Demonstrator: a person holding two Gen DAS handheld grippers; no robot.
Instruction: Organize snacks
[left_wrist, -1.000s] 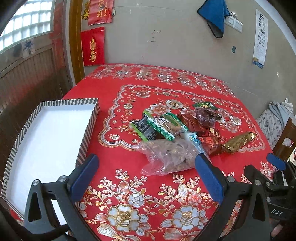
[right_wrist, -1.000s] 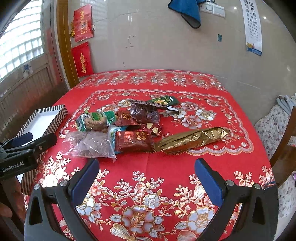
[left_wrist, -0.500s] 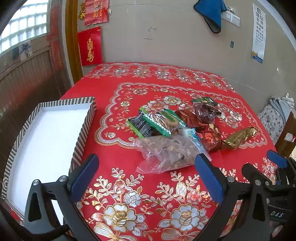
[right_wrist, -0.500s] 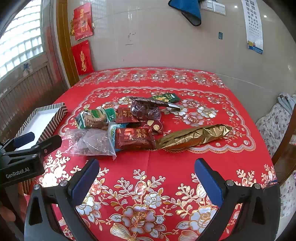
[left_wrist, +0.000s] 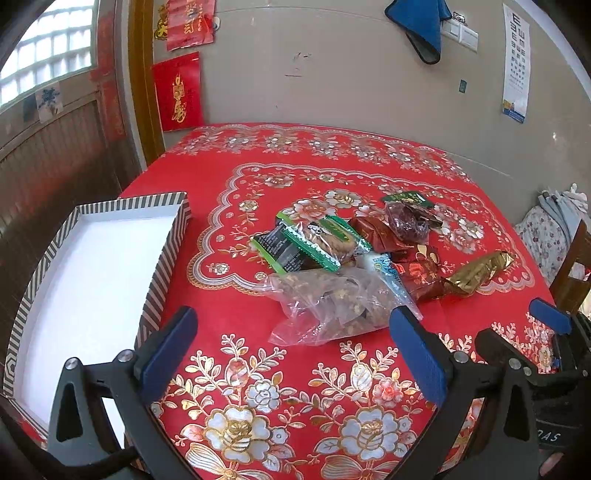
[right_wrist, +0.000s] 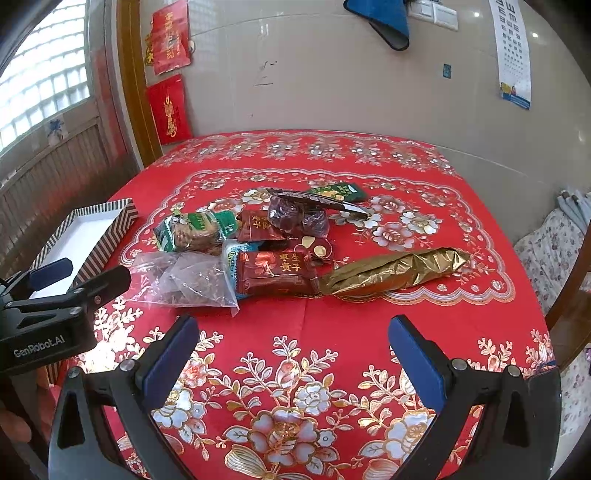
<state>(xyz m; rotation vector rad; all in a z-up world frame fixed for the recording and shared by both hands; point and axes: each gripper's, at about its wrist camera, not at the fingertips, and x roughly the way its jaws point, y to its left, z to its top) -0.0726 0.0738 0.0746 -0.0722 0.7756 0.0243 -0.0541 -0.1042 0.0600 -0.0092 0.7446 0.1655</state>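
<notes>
While both grippers hang over the near edge w/ nothing in them, the scene reads:

Bench: covered by red cloth (left_wrist: 221, 325) w/ gold and silver flower print, scalloped border round the middle.
Room: beige wall behind; blue cloth (left_wrist: 421, 26) hung high; eye chart (left_wrist: 515, 62) at right; red paper hangings (left_wrist: 177, 92) by a wood door frame; glass-block window (right_wrist: 40, 81) at left; wood panelling below it.
Box: striped box (left_wrist: 162, 258), white inside, at bench's left edge, well apart from the snacks; no snack in it.
Snack pile: mid-bench, packets touching or overlapping.
Clear bag (left_wrist: 332, 302): brown pieces inside, nearest item to left gripper.
Green packets (left_wrist: 317, 240): just behind clear bag; print too small to read.
Dark red packet (right_wrist: 277, 273): gold Chinese characters on it, right of clear bag.
Gold foil packet (right_wrist: 399, 273): long, crumpled, touching dark red packet's right end.
Purple-brown bag (right_wrist: 295, 218): behind the pile, small green pack (right_wrist: 340, 192) beyond it.
Left gripper (left_wrist: 291, 354): jaws wide apart, holds nothing, above cloth just short of clear bag; body reads "GenRobot.AI" in right view.
Right gripper (right_wrist: 291, 358): jaws wide apart, holds nothing, near edge, short of gold foil packet.
Other writing: "DAS" partly legible on right gripper's body in left view.
</notes>
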